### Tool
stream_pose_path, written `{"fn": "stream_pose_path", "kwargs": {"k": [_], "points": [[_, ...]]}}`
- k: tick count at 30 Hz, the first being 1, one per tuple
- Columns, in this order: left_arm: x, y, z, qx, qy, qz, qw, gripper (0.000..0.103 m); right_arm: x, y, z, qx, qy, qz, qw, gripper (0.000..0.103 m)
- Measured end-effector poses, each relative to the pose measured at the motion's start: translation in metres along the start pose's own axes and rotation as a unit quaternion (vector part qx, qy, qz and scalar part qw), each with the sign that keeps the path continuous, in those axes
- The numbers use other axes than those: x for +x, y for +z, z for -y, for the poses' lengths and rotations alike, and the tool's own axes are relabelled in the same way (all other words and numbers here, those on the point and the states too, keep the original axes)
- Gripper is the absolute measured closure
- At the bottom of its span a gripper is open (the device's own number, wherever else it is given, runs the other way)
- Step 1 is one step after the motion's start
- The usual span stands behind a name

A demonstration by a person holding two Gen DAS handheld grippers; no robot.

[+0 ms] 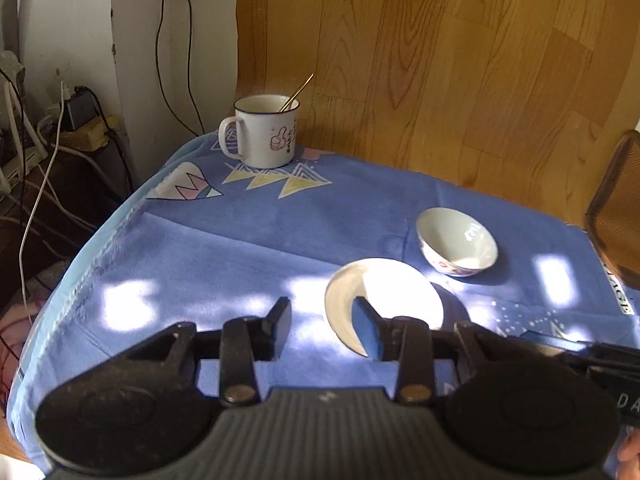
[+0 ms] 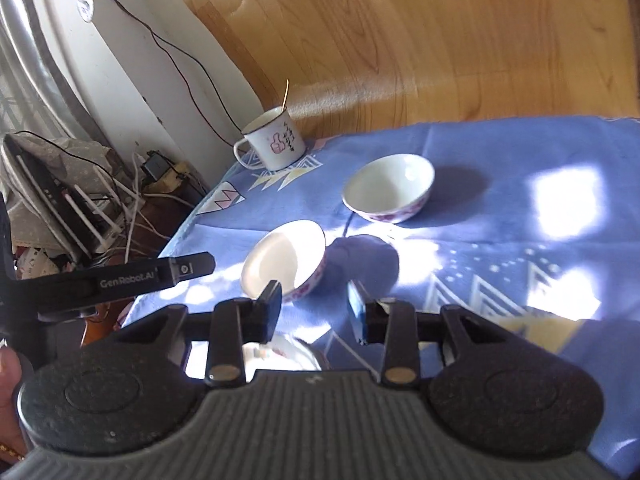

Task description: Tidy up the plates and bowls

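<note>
blue tablecloth (image 1: 240,248), mug (image 1: 266,132) holding spoon (image 1: 297,92), empty bowl (image 1: 456,240)

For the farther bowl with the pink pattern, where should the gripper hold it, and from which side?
Grip the rim of the bowl from above, one finger inside, one outside. It stands upright and open, its wall is thin, and the cloth around it is free.

Both wrist views look down, forward, close over table; share mug (image 1: 266,136) (image 2: 276,143), far bowl (image 1: 456,242) (image 2: 389,187).
</note>
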State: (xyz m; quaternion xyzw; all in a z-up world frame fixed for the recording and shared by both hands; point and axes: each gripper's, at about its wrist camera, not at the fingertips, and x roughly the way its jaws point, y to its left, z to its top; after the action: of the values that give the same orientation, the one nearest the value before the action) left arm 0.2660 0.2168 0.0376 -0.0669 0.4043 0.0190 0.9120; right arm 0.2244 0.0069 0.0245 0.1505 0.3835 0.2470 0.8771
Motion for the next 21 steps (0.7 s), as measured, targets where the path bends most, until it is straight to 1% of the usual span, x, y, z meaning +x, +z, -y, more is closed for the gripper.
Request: {"fn": "stream_pose_path", "kwargs": {"k": [3,6,9,11,12,13,14,17,21], "points": [[0.028,0.005,-0.007,0.001,-0.008,-0.031,0.9995,0.071,0.022,0.009,-0.003,0.001,-0.015,-0.008,1.000,0.064],[0.044,0.006,-0.009,0.015,-0.015,-0.042,0.9989,0.077,0.038,0.013,-0.001,0.008,-0.029,-0.018,0.999,0.064],[0.051,0.005,-0.008,0.017,-0.027,-0.047,0.9984,0.085,0.053,0.015,0.001,0.013,-0.038,-0.028,0.999,0.064],[0.055,0.006,-0.009,0.017,-0.033,-0.050,0.9981,0.094,0.061,0.015,0.001,0.015,-0.042,-0.037,0.998,0.069],[0.056,0.006,-0.009,0.015,-0.035,-0.047,0.9982,0.094,0.064,0.015,0.002,0.018,-0.039,-0.041,0.998,0.071],[0.055,0.007,-0.008,0.014,-0.039,-0.043,0.9982,0.094,0.067,0.013,0.003,0.020,-0.038,-0.046,0.998,0.078],[0.053,0.007,-0.008,0.013,-0.043,-0.040,0.9982,0.095,0.068,0.013,0.002,0.019,-0.037,-0.050,0.998,0.090],[0.046,0.007,-0.001,0.016,-0.038,-0.033,0.9986,0.096,0.062,0.008,-0.001,0.005,-0.048,-0.045,0.998,0.092],[0.035,0.004,0.014,0.022,-0.047,-0.027,0.9983,0.096,0.044,0.007,0.007,0.017,-0.049,-0.031,0.998,0.092]]}}
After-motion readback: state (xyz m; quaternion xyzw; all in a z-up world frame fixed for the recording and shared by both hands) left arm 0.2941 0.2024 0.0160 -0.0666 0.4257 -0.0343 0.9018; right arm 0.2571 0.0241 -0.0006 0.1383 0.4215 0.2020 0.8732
